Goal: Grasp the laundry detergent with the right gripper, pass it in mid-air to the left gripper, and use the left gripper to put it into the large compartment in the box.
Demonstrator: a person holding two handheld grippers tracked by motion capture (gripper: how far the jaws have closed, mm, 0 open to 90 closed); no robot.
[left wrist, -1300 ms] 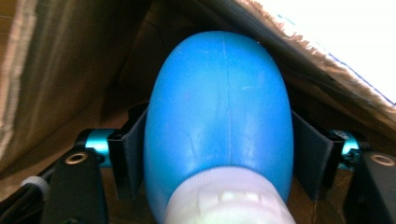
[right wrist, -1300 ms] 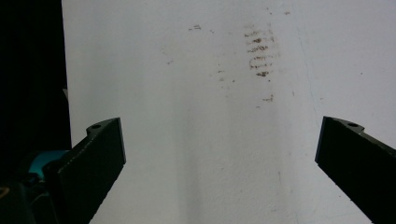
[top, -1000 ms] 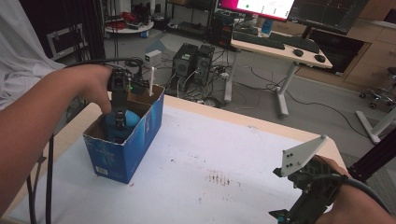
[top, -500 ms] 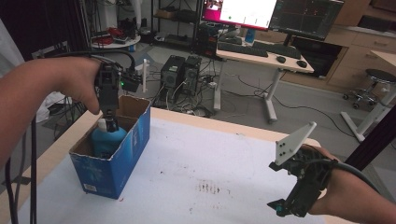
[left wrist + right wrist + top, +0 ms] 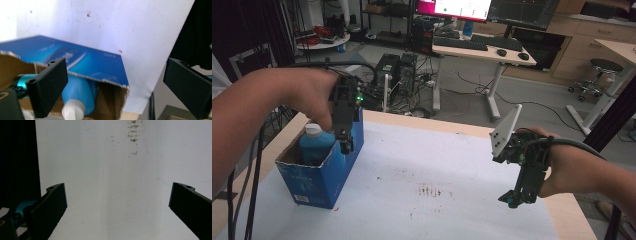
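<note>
Item: blue bottle with white cap, stood upright in blue carton near the table's left edge. Judged light, rigid, slick; best taken at the neck. Left gripper and right gripper were held with jaws spread, empty.

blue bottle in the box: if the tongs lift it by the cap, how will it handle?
The blue bottle looks like smooth plastic, so probably slippery. Its white cap is narrower than the body, so it may swing in a cap-only grip. It leans in the cardboard box, whose thin wall might snag it.
</note>
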